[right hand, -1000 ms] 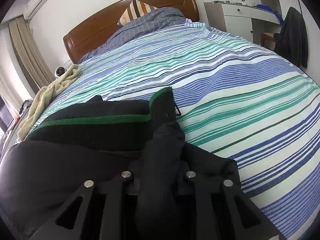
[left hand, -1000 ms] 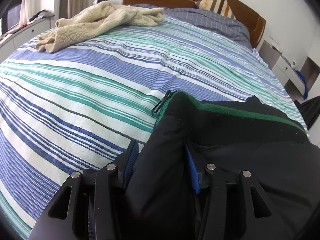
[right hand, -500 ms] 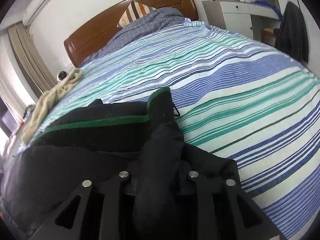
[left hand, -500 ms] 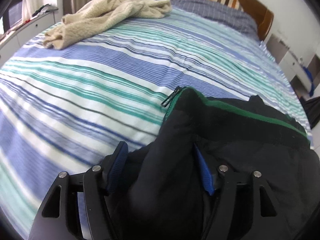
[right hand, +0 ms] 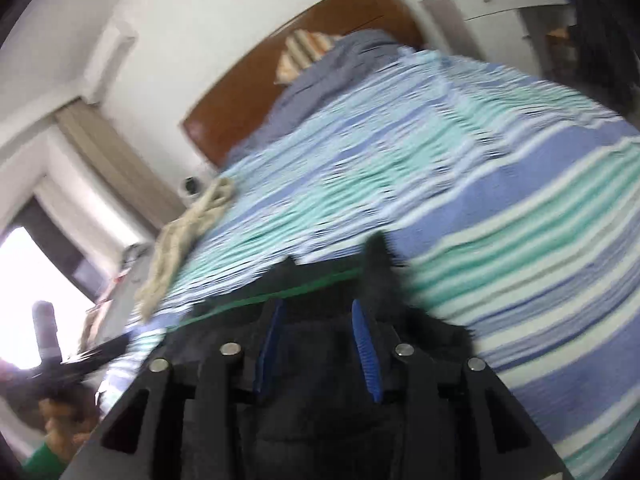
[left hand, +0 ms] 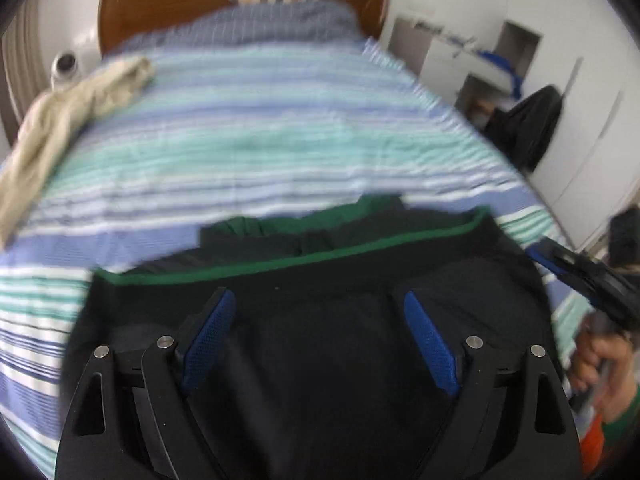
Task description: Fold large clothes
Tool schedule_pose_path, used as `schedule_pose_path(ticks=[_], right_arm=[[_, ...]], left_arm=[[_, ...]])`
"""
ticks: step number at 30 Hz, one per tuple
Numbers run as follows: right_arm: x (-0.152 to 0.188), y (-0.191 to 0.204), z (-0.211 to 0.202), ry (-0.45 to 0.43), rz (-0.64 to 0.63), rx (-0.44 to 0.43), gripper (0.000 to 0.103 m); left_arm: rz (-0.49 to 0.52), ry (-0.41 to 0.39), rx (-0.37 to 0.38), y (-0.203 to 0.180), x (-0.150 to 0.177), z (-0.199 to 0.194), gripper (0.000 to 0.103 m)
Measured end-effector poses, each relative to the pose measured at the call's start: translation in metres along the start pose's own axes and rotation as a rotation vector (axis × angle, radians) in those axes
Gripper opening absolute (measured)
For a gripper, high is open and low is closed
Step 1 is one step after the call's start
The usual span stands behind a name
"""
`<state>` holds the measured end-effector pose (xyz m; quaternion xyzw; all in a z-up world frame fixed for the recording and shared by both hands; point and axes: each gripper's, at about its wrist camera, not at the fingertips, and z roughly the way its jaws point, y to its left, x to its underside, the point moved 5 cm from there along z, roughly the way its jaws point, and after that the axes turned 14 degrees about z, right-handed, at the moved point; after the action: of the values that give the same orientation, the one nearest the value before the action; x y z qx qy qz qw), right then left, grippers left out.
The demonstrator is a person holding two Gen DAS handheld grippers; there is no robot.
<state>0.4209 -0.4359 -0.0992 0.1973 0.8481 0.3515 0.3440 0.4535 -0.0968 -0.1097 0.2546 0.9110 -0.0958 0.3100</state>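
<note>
A black jacket with green trim (left hand: 320, 320) lies on the striped bed near the front edge; it also shows in the right wrist view (right hand: 320, 380). My left gripper (left hand: 318, 300) is open above the jacket, its blue pads (left hand: 210, 332) wide apart with nothing between them. My right gripper (right hand: 318, 312) is open over the jacket's right part, blue pads (right hand: 364, 348) apart. The right gripper also shows at the right edge of the left wrist view (left hand: 576, 268). Both views are blurred.
The striped bedspread (left hand: 260, 152) stretches back to a wooden headboard (left hand: 168, 0) with pillows. A beige fleece garment (left hand: 68, 116) lies at the far left of the bed. A white desk and a dark garment on a chair (left hand: 528, 124) stand to the right.
Both grippers have opened and let go of the jacket folds they held. Both have swung and pulled back; the jacket now lies flatter on the bed.
</note>
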Motion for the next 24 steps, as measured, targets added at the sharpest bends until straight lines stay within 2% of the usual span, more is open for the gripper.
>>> schedule_pose_path(ticks=[1,3,5,8,12,13,15,18,24], right_arm=[[0.003,-0.002,0.009,0.027,-0.002,-0.003,0.043],[0.021,-0.029,0.040,0.078,-0.015,0.071,0.040],[0.024,-0.041,0.043,0.013,0.013,0.010,0.040],[0.024,-0.042,0.045,-0.023,-0.004,0.036,0.038],[0.025,-0.041,0.048,-0.023,-0.015,0.054,0.039],[0.026,-0.041,0.048,-0.022,-0.016,0.053,0.039],[0.027,-0.041,0.047,-0.025,-0.024,0.058,0.039],[0.029,-0.038,0.049,-0.028,-0.029,0.064,0.038],[0.028,-0.040,0.048,-0.027,-0.027,0.064,0.039]], left_arm=[[-0.046,0.061,0.004,0.008,0.009,0.030,0.087],[-0.083,0.024,0.027,0.015,0.021,0.047,0.091],[-0.098,0.002,0.049,0.018,0.025,0.053,0.091],[-0.088,-0.005,0.046,0.016,0.028,0.060,0.093],[-0.064,0.009,0.009,0.012,0.027,0.057,0.093],[-0.055,0.036,0.002,0.010,0.027,0.051,0.092],[-0.017,0.063,0.010,0.003,0.029,0.031,0.090],[0.019,0.051,0.046,-0.006,0.041,0.007,0.090],[0.032,0.072,0.019,-0.004,0.054,0.034,0.097]])
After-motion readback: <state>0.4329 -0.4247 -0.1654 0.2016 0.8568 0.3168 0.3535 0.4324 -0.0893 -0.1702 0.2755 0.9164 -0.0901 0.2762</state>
